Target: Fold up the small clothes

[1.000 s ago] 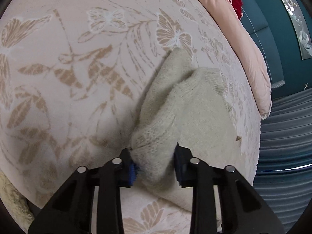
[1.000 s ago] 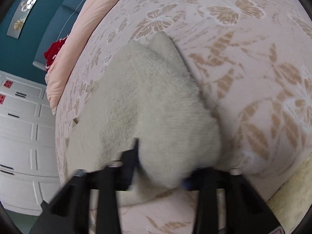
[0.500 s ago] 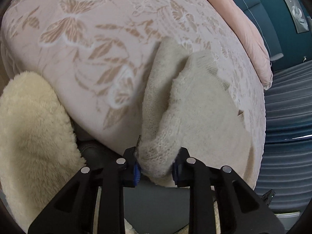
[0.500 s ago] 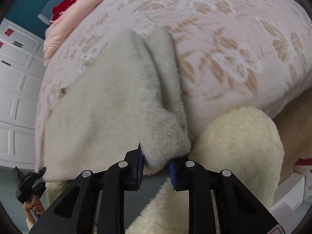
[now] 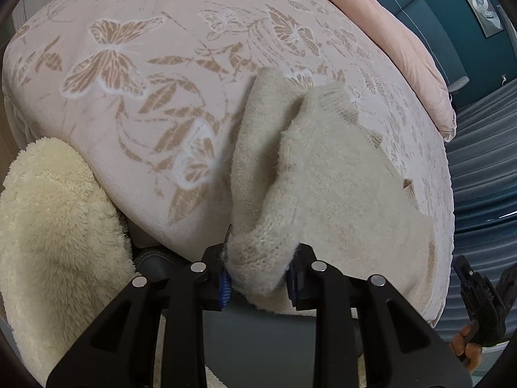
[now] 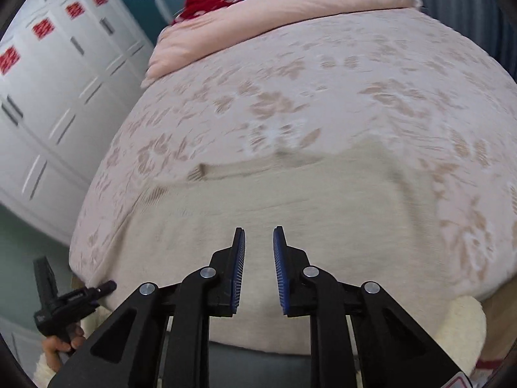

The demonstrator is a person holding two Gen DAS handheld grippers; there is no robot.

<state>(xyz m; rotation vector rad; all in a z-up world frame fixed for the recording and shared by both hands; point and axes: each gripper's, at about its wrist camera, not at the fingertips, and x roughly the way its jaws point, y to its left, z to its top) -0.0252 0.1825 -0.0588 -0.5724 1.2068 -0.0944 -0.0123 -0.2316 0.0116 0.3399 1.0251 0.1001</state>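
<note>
A cream knitted garment (image 5: pixel 339 174) lies on the butterfly-patterned bedspread (image 5: pixel 155 74), reaching down to the bed's near edge. My left gripper (image 5: pixel 258 278) is shut on a bunched corner of the garment at the bed's edge. In the right wrist view the garment (image 6: pixel 290 200) lies flat and spread out across the bedspread (image 6: pixel 355 80). My right gripper (image 6: pixel 258 268) is open and empty, its blue pads apart just above the garment's near edge. The view is motion-blurred.
A fluffy cream rug (image 5: pixel 55 232) lies on the floor at the bed's foot. A pink quilt (image 6: pixel 274 9) and a red item (image 6: pixel 203 3) lie at the head of the bed. White wardrobes (image 6: pixel 48 80) stand at left. The other hand-held gripper (image 6: pixel 61 300) shows at lower left.
My right gripper has let go of the garment's corner, opened and swung to face up the bed. My left gripper keeps its hold and has barely moved.
</note>
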